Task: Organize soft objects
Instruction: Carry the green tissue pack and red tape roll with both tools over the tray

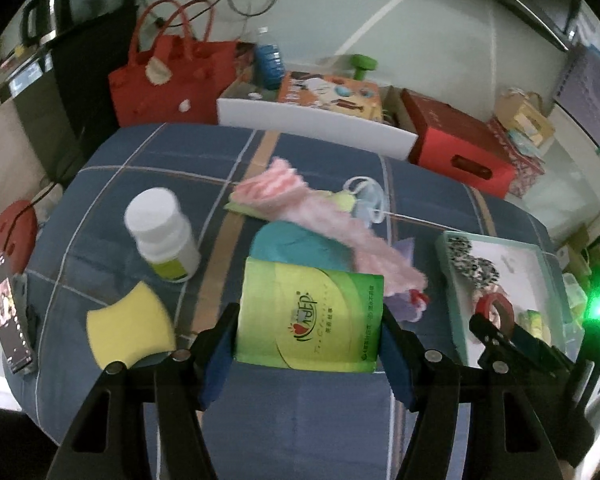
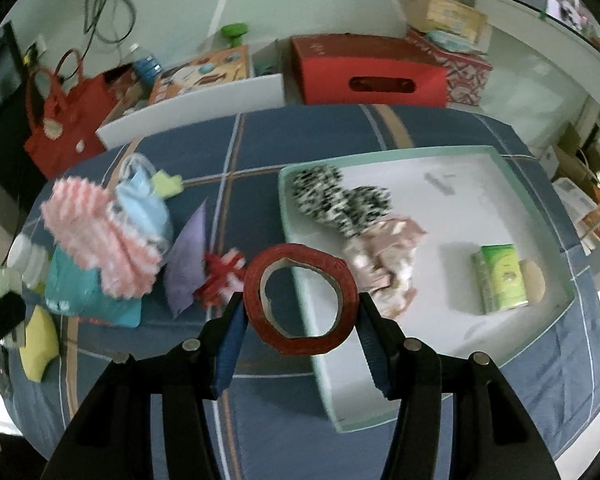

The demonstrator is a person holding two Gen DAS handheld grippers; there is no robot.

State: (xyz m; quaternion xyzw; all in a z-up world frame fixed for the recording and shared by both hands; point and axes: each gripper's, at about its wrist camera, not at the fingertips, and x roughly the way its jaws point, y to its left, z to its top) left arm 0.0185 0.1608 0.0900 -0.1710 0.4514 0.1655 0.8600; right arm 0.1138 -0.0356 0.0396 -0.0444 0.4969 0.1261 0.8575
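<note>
Blue-padded jaws of the left gripper (image 1: 308, 344) close on a green tissue pack (image 1: 308, 316), held above the blue plaid bedspread (image 1: 140, 160). Jaws of the right gripper (image 2: 300, 320) clamp a red tape roll (image 2: 300, 300) at the near-left edge of the pale-green tray (image 2: 380, 156). The tray holds a black-and-white cloth (image 2: 340, 200), a floral cloth (image 2: 388, 256) and another green pack (image 2: 504, 276). A yellow sponge (image 1: 128, 324), a white bottle (image 1: 160, 232) and a pink fluffy cloth (image 1: 300, 196) lie on the bedspread.
</note>
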